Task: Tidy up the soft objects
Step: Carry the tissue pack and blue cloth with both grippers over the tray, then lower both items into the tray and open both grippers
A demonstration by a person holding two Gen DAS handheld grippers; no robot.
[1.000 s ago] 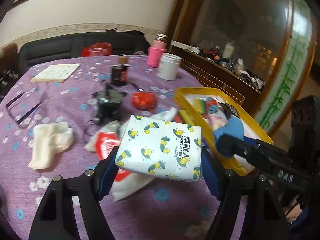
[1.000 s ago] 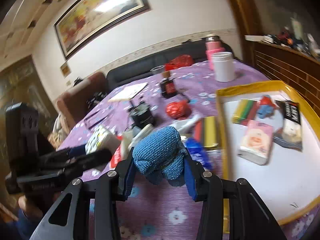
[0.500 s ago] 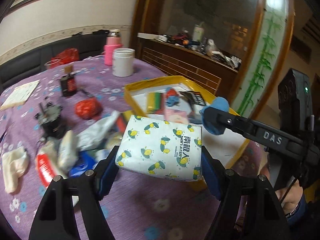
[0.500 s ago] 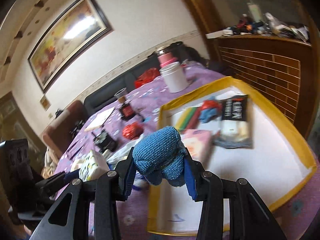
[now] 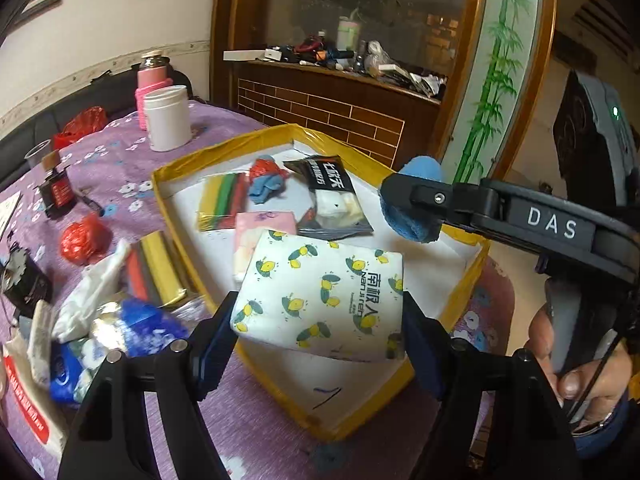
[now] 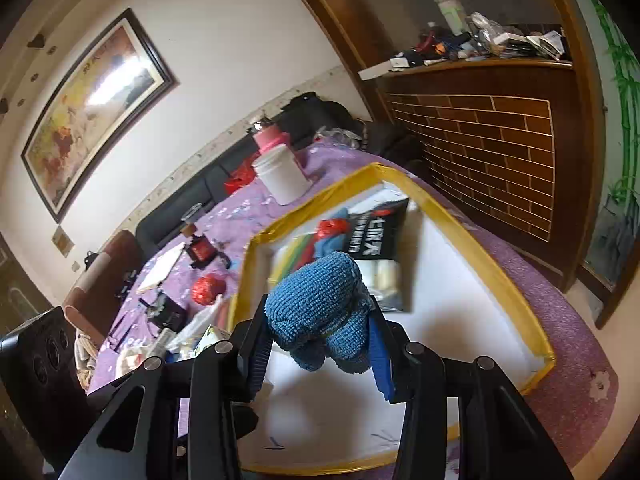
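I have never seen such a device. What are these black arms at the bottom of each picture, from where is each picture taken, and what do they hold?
They are hand-held grippers, not a robot: a person's hand grasps one handle. Each picture comes from a camera mounted on one gripper, looking along its fingers. The left gripper is shut on a tissue pack with lemon print. The right gripper is shut on a blue knitted cloth. Both hang over a yellow-rimmed tray on a purple flowered tablecloth. The tray already contains several packets and a cloth.
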